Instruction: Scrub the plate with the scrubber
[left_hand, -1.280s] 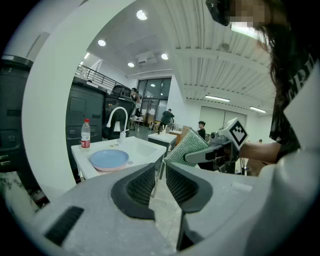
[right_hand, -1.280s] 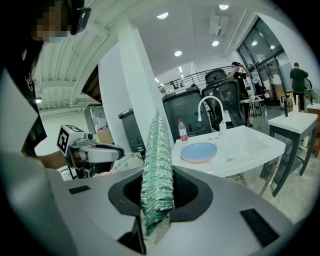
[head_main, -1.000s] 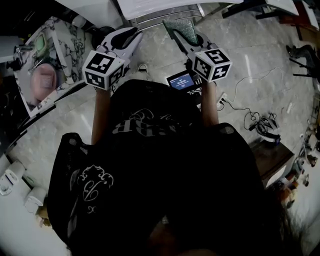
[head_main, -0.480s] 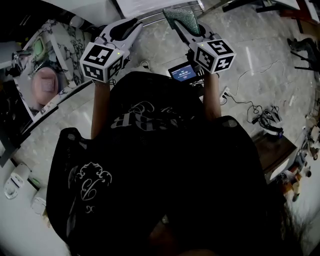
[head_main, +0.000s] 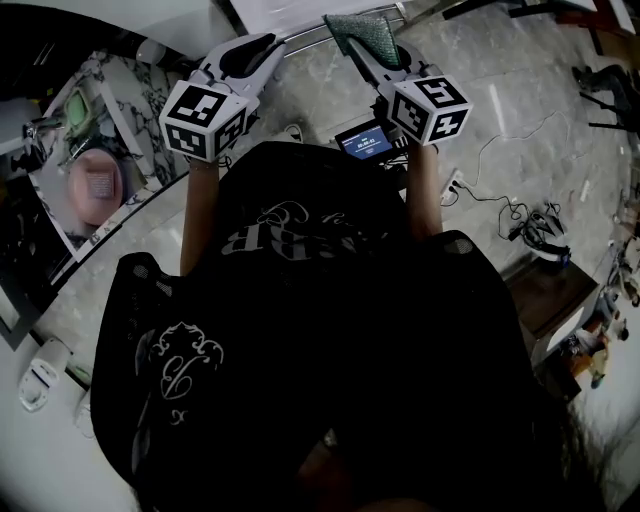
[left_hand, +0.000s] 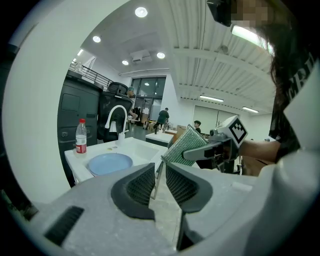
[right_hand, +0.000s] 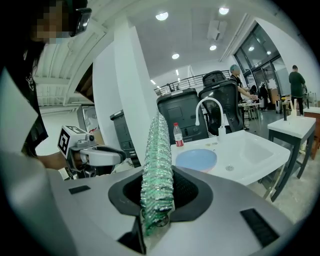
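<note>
Head view: the left gripper (head_main: 262, 45) and the right gripper (head_main: 368, 55) are held up side by side, well apart from the plate (head_main: 95, 186).

Left gripper view: its fingers (left_hand: 137, 187) stand a narrow slit apart, with nothing between them.

Right gripper view: its fingers (right_hand: 192, 192) pinch the green scrubber (right_hand: 157, 165) upright. The blue plate lies on a white worktop (right_hand: 235, 172). A red-labelled bottle (right_hand: 177, 135) stands just behind the plate, its print unreadable.

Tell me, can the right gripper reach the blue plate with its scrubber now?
Probably not yet. The right gripper, shut on the scrubber, is held well short of the plate; nothing stands between them.
</note>
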